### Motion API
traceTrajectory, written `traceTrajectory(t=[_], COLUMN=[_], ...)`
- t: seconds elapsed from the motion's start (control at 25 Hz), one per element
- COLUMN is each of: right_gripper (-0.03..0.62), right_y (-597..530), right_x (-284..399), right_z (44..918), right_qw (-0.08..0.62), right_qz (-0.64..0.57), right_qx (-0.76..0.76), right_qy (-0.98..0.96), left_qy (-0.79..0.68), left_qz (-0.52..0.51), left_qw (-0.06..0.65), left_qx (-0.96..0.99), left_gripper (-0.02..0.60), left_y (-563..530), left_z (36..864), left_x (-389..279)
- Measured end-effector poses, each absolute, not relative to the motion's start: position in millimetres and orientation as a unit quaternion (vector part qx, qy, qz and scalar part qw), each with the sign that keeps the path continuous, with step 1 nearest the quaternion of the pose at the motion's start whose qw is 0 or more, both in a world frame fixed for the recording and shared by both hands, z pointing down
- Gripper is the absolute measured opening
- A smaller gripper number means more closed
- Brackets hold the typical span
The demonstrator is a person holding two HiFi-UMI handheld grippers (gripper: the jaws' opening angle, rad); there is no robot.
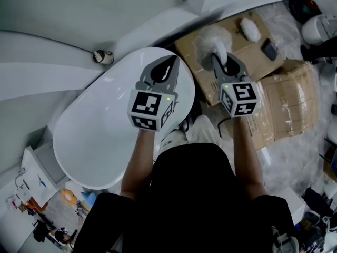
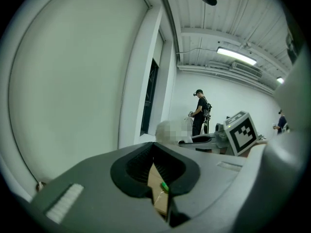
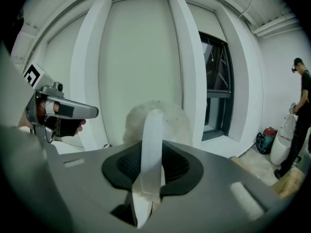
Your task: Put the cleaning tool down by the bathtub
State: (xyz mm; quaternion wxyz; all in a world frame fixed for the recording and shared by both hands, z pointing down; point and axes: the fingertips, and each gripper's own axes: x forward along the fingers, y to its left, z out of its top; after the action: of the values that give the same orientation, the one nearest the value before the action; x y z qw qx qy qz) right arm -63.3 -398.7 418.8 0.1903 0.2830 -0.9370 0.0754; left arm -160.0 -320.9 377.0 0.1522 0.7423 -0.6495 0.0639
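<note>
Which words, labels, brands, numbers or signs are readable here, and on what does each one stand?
None can be read.
The marker cube of the left hand-held gripper: black-and-white squares only, no letters.
The marker cube of the right hand-held gripper: the same.
The cleaning tool: no label visible.
The cardboard: no print visible.
The floor clutter, lower left: too small to read.
</note>
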Motion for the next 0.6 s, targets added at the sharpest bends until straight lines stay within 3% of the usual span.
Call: traceTrajectory(t=[0.6], right_gripper=[0.094], right_y=[-476.0], right_x=[-104.3], right_z=[537.5], right_qw=[0.266], right_qz=[0.105], right_qx=[0.246], right_qy=[-0.926], left_qy=[-0.68], left_qz=[0.059], left_qw=[0.2], left_qx=[0.703], left_gripper=[-0.002], left_y=[-351.0], left_z=[409.1], left_x=[-192.2])
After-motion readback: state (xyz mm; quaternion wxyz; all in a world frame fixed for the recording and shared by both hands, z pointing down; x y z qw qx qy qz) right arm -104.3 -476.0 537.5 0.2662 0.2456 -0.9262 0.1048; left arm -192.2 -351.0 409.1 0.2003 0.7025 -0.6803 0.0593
